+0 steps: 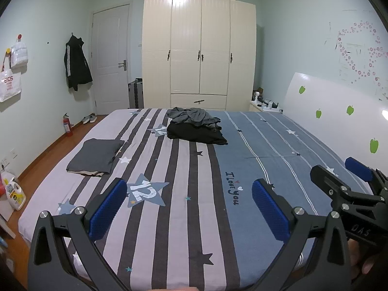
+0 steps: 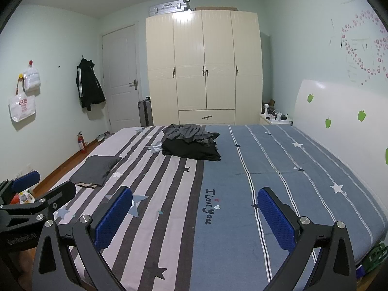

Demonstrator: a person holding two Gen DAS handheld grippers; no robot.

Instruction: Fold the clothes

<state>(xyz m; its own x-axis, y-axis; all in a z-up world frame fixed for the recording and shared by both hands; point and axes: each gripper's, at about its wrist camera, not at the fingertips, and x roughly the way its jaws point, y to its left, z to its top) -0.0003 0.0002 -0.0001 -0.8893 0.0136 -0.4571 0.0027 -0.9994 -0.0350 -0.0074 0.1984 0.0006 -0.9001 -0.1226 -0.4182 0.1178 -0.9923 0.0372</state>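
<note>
Left wrist view, near to far. Left gripper (image 1: 189,208), black frame with blue ribbed pads, jaws spread wide, nothing between them, hovering over the near edge of the bed. Right gripper (image 2: 195,217) is the same build, also spread wide and empty; its frame shows at the right edge of the left view with "DAS" embossed on it. Lettering on the left gripper's frame, seen in the right view, is too blurred to read.

Striped bedsheet (image 1: 184,169), grey-and-lilac bands on the left half, blue with thin white lines on the right. Print on it: a big blue star with "12", and "I Love You" in dark script with small hearts.

Progress, my read: one item done. Dark grey folded garment (image 1: 97,157) lies flat and squared on the left side of the bed, a beige edge peeking out underneath, so possibly two pieces stacked; can't tell. Left to do: unfolded pile of clothes (image 1: 196,127) in the middle of the far half, crumpled grey fabric on top of black fabric. At least two garments, exact count unclear. Both grippers are well apart from that pile, so no fold is in hand; next step looks like reaching for the top grey piece.

Further out: yellow-labelled detergent jug (image 1: 13,190) on the floor at left, label unreadable. White tote bag (image 1: 9,86) on the left wall reads "EOS" in red, smaller lines below illegible. Cream four-door wardrobe (image 1: 198,48) at the back, no text.
</note>
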